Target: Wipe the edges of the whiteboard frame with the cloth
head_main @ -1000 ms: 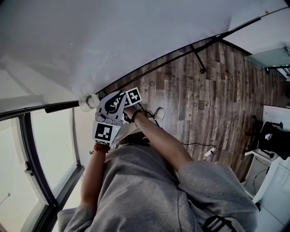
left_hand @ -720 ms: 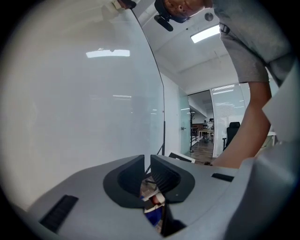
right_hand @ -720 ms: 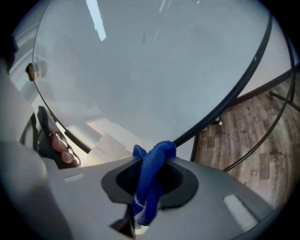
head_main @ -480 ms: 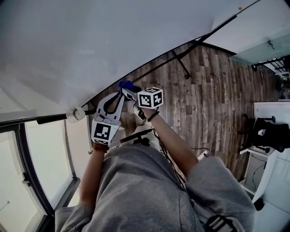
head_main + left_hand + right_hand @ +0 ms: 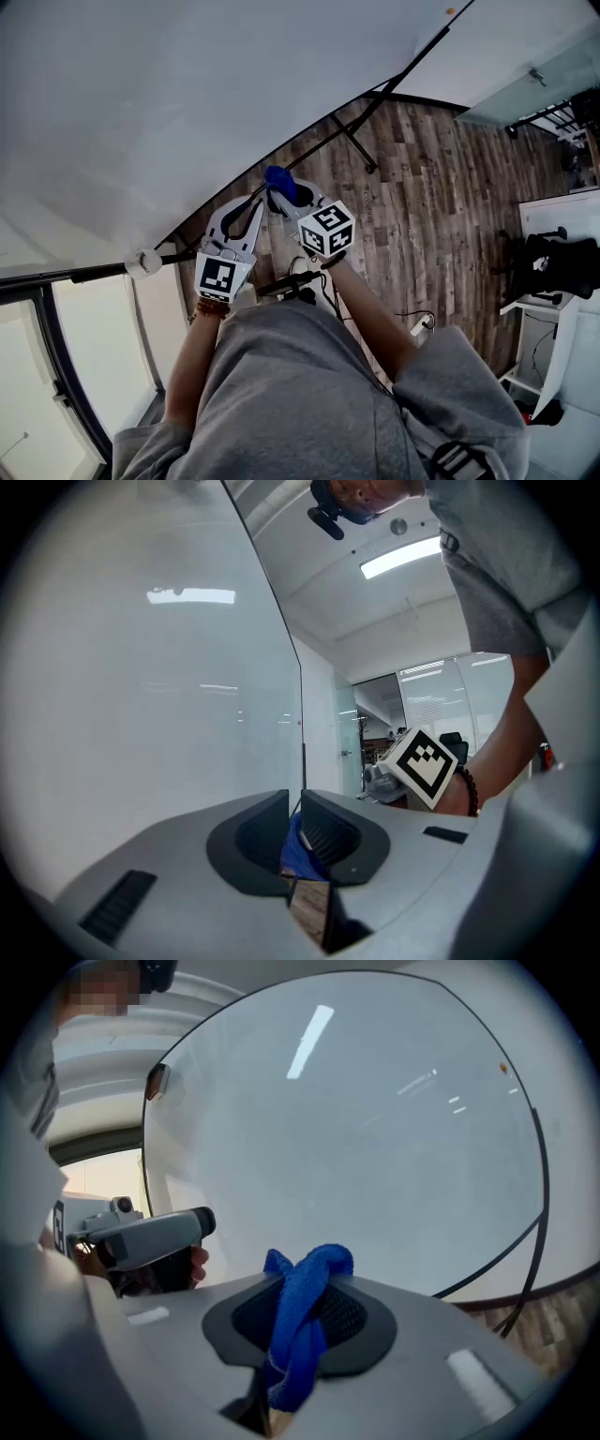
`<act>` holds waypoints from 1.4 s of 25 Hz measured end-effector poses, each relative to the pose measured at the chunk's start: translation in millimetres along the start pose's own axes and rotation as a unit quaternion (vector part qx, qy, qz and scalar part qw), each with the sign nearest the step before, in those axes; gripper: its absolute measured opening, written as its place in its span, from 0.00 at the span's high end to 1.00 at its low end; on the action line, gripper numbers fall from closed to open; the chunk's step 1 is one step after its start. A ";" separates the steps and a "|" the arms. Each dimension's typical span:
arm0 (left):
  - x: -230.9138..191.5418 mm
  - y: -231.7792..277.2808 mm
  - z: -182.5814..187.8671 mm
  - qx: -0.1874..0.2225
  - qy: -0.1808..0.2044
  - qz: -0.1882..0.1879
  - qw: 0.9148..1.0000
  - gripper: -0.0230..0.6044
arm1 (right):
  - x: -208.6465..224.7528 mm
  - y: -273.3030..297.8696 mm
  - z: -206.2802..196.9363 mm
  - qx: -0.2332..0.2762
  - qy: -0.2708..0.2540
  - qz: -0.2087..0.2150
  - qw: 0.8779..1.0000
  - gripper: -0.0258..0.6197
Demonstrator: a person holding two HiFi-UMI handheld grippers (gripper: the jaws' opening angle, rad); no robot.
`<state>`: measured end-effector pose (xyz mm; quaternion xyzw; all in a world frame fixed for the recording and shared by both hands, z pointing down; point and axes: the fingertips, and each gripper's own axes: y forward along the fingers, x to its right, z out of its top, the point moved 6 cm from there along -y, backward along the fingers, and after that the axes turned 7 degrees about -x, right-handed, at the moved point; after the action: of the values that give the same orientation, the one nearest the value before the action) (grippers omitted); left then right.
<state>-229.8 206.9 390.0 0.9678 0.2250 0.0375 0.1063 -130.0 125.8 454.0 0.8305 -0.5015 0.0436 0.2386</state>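
Right gripper [image 5: 302, 1290] clamps the blue cloth [image 5: 279, 181] near the whiteboard frame [image 5: 545, 1194] — left gripper [image 5: 295, 806] nearly closed — over wood-plank floor [image 5: 422, 187].

Both forearms reach forward, the left arm [image 5: 190, 356] straight, the right arm [image 5: 370, 314] angled inward. The left gripper [image 5: 295, 803] has its fingers [image 5: 328, 832] drawn close, with only a slit between them. The right gripper [image 5: 302, 1283] clamps a blue cloth [image 5: 298, 1335]. Their tips sit near each other.
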 end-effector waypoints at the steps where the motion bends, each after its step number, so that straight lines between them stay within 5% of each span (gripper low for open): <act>1: 2.3 3.4 4.2 0.003 0.000 -0.002 1.000 0.89 | 2.5 -8.7 5.8 0.012 -0.014 -0.011 1.000 0.84; 13: 17.2 41.8 58.9 0.037 0.021 0.007 0.999 0.89 | 3.3 -80.8 75.8 0.113 -0.149 -0.108 0.976 0.83; 23: 19.8 62.9 105.6 0.045 0.029 0.024 0.998 0.89 | 0.0 -126.9 134.5 0.178 -0.213 -0.211 0.937 0.82; 35: 4.7 82.0 128.9 0.042 0.058 0.088 0.994 0.90 | -0.8 -127.6 148.5 0.142 -0.221 -0.279 0.923 0.82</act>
<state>-175.0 112.8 282.7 0.9836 0.1461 0.0936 0.0485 -46.2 110.0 277.7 0.9506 -0.2777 -0.1386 0.0033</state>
